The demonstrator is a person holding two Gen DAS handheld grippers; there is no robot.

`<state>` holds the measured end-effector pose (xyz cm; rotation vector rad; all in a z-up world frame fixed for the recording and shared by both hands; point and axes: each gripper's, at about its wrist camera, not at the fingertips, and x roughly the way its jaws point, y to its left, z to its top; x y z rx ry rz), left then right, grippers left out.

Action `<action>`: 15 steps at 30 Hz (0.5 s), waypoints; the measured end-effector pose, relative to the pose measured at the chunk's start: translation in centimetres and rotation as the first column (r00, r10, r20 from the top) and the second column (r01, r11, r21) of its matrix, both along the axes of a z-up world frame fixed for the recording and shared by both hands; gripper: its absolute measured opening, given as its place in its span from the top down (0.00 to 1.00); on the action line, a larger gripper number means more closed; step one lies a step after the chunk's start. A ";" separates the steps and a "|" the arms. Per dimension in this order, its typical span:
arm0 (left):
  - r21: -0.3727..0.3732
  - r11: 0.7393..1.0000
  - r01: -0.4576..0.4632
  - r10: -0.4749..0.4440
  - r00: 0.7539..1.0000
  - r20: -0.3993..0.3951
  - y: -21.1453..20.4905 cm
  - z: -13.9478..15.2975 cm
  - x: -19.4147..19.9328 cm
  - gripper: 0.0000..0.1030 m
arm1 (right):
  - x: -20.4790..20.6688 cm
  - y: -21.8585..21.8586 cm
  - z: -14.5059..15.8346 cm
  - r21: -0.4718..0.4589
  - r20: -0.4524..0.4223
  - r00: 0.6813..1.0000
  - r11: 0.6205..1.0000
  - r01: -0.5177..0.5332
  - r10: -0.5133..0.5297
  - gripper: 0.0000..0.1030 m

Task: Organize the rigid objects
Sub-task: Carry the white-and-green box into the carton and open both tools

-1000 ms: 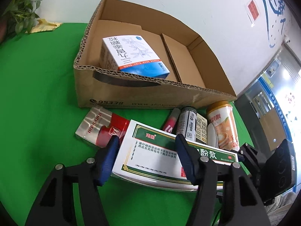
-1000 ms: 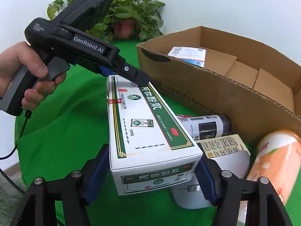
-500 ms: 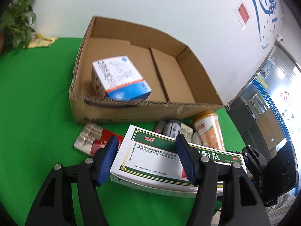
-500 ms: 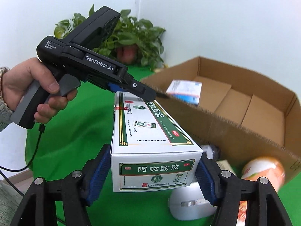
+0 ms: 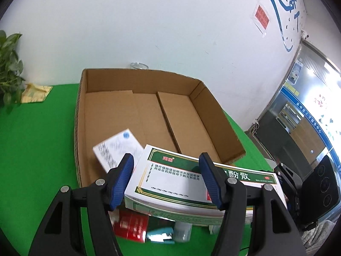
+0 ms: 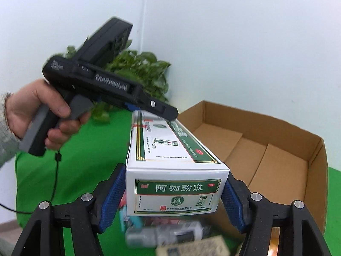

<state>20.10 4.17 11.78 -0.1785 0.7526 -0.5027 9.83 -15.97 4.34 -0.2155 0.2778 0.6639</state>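
A long white-and-green medicine box (image 5: 187,181) (image 6: 170,162) is held in the air between both grippers, above the near edge of the open cardboard box (image 5: 219,115) (image 6: 315,170). My left gripper (image 5: 166,179) clamps one end; its fingers grip the box's sides. My right gripper (image 6: 173,200) clamps the other end, pads flat on both side faces. The left gripper also shows in the right wrist view (image 6: 153,104), held by a hand. A white-and-blue medicine box (image 5: 115,147) lies inside the cardboard box near its front left corner.
Below the lifted box on the green table (image 5: 36,149) lie a red packet (image 5: 130,226), a teal item (image 5: 159,236), a dark bottle (image 6: 166,232) and a keypad device (image 6: 191,249). A potted plant (image 6: 138,70) stands at the back. A yellow cloth (image 5: 34,91) lies far left.
Both grippers have lifted the long medicine box higher and carried it toward the cardboard box. The loose items now sit below it.
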 end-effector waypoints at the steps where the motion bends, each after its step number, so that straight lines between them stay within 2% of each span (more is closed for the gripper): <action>1: 0.002 1.000 0.004 -0.004 1.000 0.001 -0.2 0.3 1.1 0.36 | 0.7 -0.2 0.3 0.008 -0.003 1.000 1.000 -0.001 0.001 0.30; 8: 0.001 1.000 0.022 -0.022 0.999 -0.045 -1.7 1.2 8.8 0.36 | 6.8 -1.7 1.2 0.051 -0.061 0.998 0.998 0.033 -0.030 0.30; 13: 0.015 0.999 0.032 -0.031 0.996 -0.088 -3.0 0.5 14.2 0.36 | 11.5 -3.4 0.6 0.129 -0.176 0.984 0.990 0.059 -0.035 0.30; 15: 0.017 0.999 0.030 -0.028 0.993 -0.116 -3.4 -0.3 16.5 0.36 | 13.5 -4.1 -0.2 0.175 -0.246 0.969 0.982 0.071 -0.026 0.30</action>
